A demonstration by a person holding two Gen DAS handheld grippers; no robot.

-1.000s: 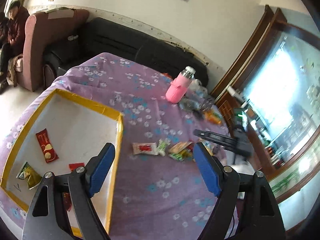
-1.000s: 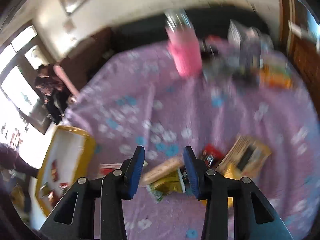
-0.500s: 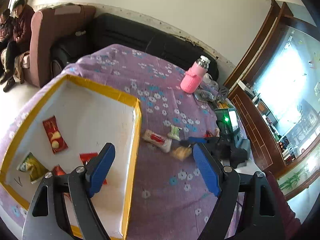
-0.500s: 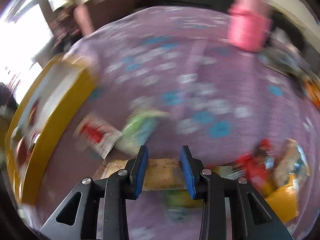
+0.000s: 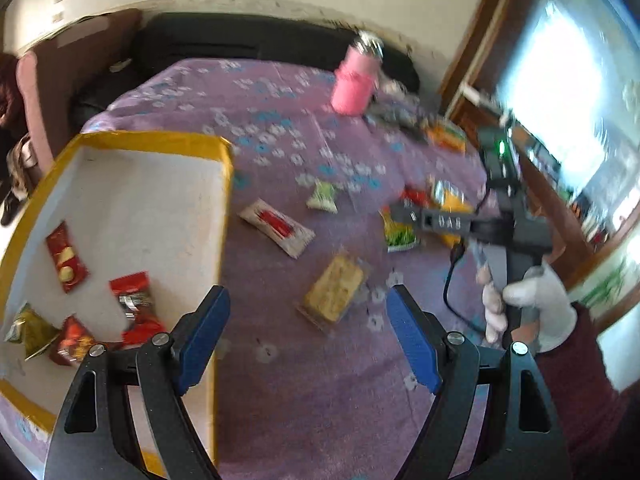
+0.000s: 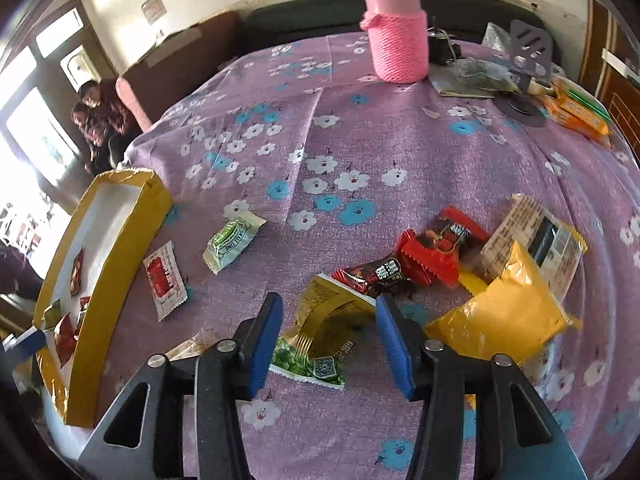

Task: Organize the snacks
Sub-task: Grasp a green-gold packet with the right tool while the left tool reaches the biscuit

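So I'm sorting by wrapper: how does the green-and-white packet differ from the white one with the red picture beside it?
The green-and-white packet looks puffed and pillow-like, while the white packet with the red picture lies flat. The green one is shorter and stubbier; the white one is longer. The white one lies nearer the yellow-edged box; the green one lies farther out. Both rest loose on the purple flowered cloth, outside the box, touched by neither tool.

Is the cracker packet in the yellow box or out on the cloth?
Out: the cracker packet lies on the cloth, right of the yellow box.
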